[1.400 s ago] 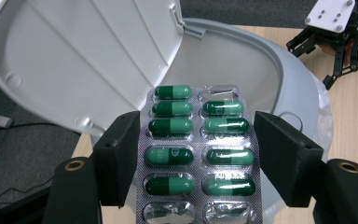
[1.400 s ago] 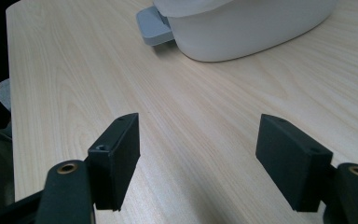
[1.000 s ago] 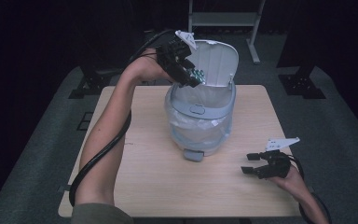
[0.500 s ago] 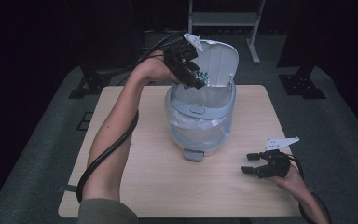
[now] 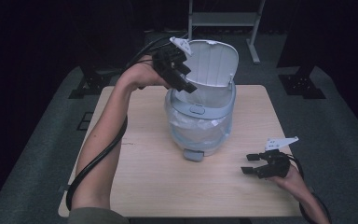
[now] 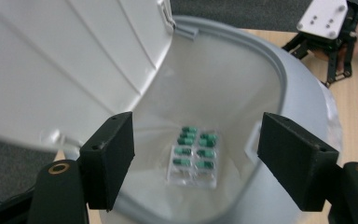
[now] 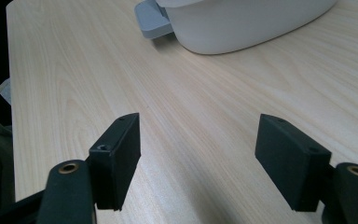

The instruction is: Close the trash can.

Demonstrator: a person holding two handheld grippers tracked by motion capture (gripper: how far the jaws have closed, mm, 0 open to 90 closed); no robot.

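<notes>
Lying flat in the clear liner of the grey-white lidded plastic bin [image 5: 200, 119], the foil blister pack of green capsules [image 6: 193, 156] looks light, thin, slippery, best pinched by an edge; left gripper [image 6: 196, 158], just opening, and right gripper [image 5: 251, 164] both spread, empty.

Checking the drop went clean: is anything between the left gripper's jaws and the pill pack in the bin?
Nothing: in the left gripper view the left gripper stands open above the blister pack, which lies on the bin liner.
</notes>
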